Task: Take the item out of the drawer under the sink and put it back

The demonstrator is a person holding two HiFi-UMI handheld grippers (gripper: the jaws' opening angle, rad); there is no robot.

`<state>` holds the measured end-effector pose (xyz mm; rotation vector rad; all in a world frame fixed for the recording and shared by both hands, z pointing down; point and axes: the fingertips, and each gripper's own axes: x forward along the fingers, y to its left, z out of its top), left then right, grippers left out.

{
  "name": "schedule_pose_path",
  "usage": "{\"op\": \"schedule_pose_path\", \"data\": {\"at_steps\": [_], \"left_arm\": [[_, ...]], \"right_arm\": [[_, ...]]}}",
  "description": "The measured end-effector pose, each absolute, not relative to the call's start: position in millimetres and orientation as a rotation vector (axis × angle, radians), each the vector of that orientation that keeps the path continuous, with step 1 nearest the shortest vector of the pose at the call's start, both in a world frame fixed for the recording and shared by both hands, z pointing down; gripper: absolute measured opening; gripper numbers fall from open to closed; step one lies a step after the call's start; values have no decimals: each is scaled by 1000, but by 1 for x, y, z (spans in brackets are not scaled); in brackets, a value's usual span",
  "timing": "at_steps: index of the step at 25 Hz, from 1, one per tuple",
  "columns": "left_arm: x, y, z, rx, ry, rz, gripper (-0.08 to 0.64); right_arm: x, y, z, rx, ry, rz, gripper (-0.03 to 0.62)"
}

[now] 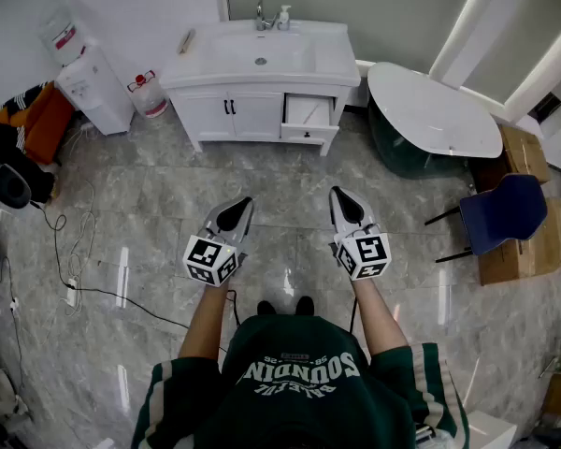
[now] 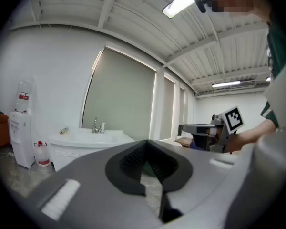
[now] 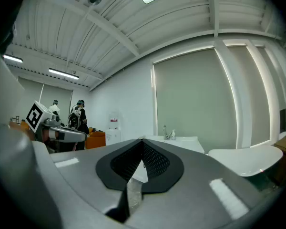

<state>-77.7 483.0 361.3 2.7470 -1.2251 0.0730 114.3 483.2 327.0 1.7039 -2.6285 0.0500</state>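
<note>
floor (image 1: 290, 171): grey tiles | on it: vanity cabinet (image 1: 229, 115), water dispenser (image 1: 95, 90), water jug (image 1: 150, 96), blue chair (image 1: 502, 211)

A white oval desk (image 1: 435, 110) stands on the marble floor (image 1: 168, 204). Just below it is a blue chair (image 1: 500, 211), beside cardboard boxes (image 1: 525, 152). Far left of the desk: a water dispenser (image 1: 89, 78), a red-capped jug (image 1: 150, 94), loose black cables (image 1: 75, 288)

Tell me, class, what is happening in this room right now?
A person in a green shirt stands back from a white sink cabinet whose right-hand drawer stands open. The left gripper and right gripper are both shut and empty, held out over the grey tiled floor, not yet at the drawer.
</note>
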Motion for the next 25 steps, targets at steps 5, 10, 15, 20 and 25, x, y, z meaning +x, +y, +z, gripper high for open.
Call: {"op": "schedule_pose_path", "data": {"at_steps": [5, 10, 15, 20, 25], "left_arm": [[-79, 484, 360, 2749, -1221, 72, 49], [-83, 485, 360, 2752, -1216, 68, 49], [-90, 484, 363, 2747, -1210, 69, 49], [-103, 486, 367, 2747, -1202, 82, 49], [-119, 482, 369, 2750, -1197, 97, 49]], "right_arm": [[111, 485, 325, 1701, -2632, 39, 2], [106, 486, 325, 1702, -2631, 42, 2], [100, 485, 328, 1704, -2623, 58, 2], [88, 485, 334, 1712, -2611, 80, 2], [76, 486, 335, 1733, -2609, 94, 2]]}}
